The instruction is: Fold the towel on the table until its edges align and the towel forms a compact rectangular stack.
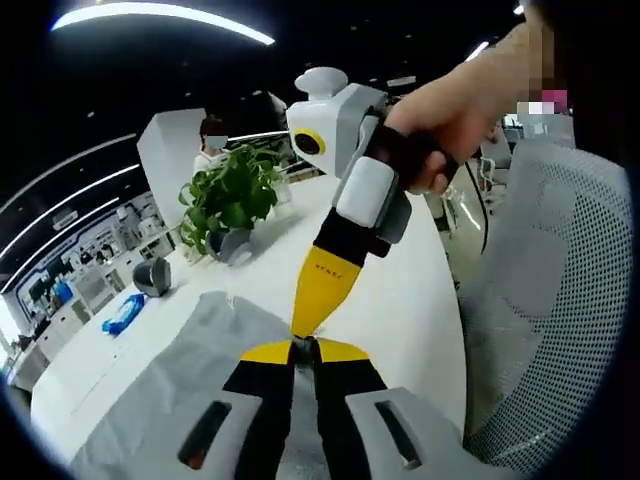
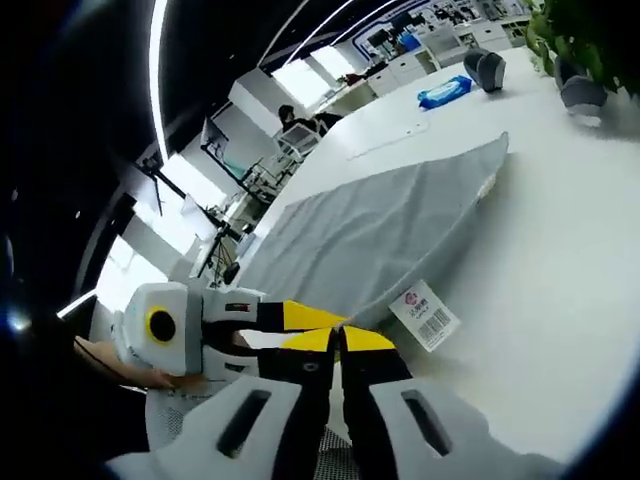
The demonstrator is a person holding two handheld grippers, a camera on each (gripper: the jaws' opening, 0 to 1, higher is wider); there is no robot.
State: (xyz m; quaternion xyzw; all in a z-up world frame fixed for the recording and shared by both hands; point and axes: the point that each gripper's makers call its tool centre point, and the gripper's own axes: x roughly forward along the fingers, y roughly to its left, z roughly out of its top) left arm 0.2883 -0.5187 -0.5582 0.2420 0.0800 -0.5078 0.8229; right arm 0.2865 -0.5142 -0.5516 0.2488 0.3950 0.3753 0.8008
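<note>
A grey towel [image 1: 170,380] [image 2: 380,230] lies spread on the white table [image 1: 415,300] [image 2: 560,270], and a white label tag [image 2: 425,314] hangs at its near edge. In the left gripper view my left gripper [image 1: 305,348] is shut on the towel's near edge. My right gripper [image 1: 303,325], held by a hand [image 1: 455,110], points down and meets the same edge just beyond it. In the right gripper view my right gripper [image 2: 340,338] is shut on the towel's edge, and the left gripper [image 2: 318,318] comes in from the left, its tips touching mine.
A potted plant [image 1: 230,195] [image 2: 590,40], a dark grey rounded object [image 1: 152,275] [image 2: 487,68] and a blue packet [image 1: 122,312] [image 2: 445,92] sit at the table's far end. A mesh chair [image 1: 560,300] stands beside the table. A person [image 1: 212,140] stands behind the plant.
</note>
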